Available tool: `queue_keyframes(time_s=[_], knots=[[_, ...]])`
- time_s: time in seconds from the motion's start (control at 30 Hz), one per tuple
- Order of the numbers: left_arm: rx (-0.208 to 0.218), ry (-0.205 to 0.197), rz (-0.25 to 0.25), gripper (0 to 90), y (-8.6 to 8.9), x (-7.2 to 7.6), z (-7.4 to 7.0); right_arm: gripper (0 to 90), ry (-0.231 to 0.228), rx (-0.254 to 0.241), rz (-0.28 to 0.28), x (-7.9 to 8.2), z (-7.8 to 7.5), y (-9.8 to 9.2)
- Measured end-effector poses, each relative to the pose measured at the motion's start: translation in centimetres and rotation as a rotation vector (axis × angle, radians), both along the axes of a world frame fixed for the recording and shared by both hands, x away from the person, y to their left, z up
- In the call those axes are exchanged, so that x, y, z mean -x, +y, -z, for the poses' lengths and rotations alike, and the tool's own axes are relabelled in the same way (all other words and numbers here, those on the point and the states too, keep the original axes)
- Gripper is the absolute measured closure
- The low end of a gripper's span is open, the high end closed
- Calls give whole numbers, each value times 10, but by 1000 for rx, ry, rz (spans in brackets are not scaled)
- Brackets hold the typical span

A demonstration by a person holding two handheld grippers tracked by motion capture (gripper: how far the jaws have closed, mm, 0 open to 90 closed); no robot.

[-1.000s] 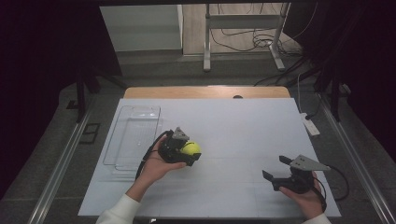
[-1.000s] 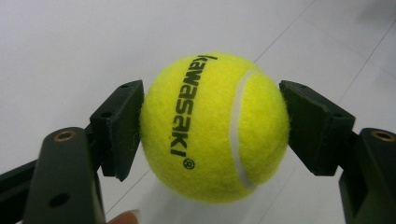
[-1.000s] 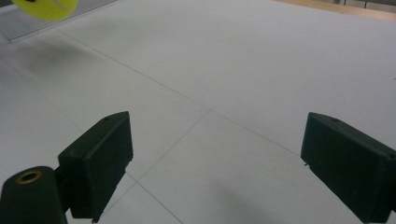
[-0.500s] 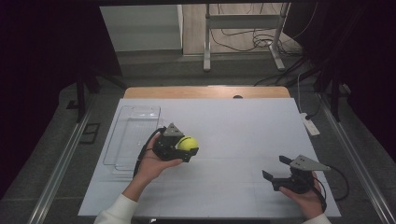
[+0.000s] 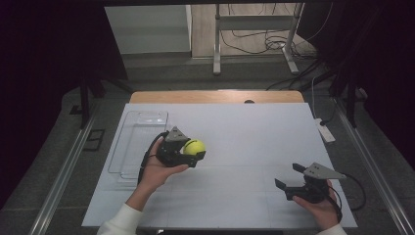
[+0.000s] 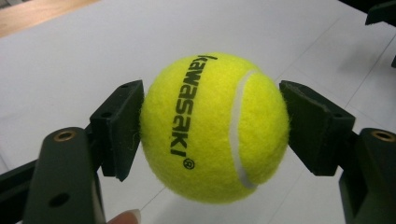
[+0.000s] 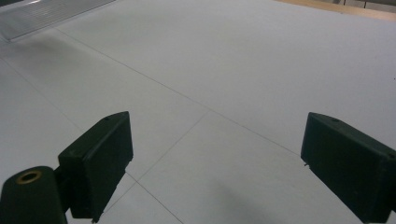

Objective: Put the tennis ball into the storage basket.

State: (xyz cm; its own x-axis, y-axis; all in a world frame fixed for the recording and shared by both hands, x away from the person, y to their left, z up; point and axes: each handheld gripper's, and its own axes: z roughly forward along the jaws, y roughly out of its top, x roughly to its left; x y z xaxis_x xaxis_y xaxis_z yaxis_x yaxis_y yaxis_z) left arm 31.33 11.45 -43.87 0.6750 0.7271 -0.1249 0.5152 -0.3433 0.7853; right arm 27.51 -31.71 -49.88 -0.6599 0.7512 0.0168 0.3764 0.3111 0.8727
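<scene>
Leftmost, a clear plastic tray (image 5: 139, 128) lies on the white table (image 5: 254, 132). Just beside it, the left gripper (image 5: 192, 152) clamps a yellow tennis ball (image 5: 194, 146) between both pads, held off the table surface. Well apart, near the right edge, the right gripper (image 5: 289, 177) holds its jaws spread wide with nothing between them.

Right gripper (image 7: 215, 163): two black jaws set wide apart, nothing between them. Beneath: white counter (image 7: 243, 70) crossed by thin seam lines. Clear plastic tray (image 7: 42, 16) at upper left corner. Wooden edge strip (image 7: 336, 5) along top right.
</scene>
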Motion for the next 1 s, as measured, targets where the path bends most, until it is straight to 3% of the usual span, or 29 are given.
queue_keyframes(time_s=[0.7,1.0], knots=[[86,-66,-54,270,18,5,-16,97,-1,1,0,0,0,0],[105,-86,-71,270,24,6,-21,97,1,2,-1,0,0,0]])
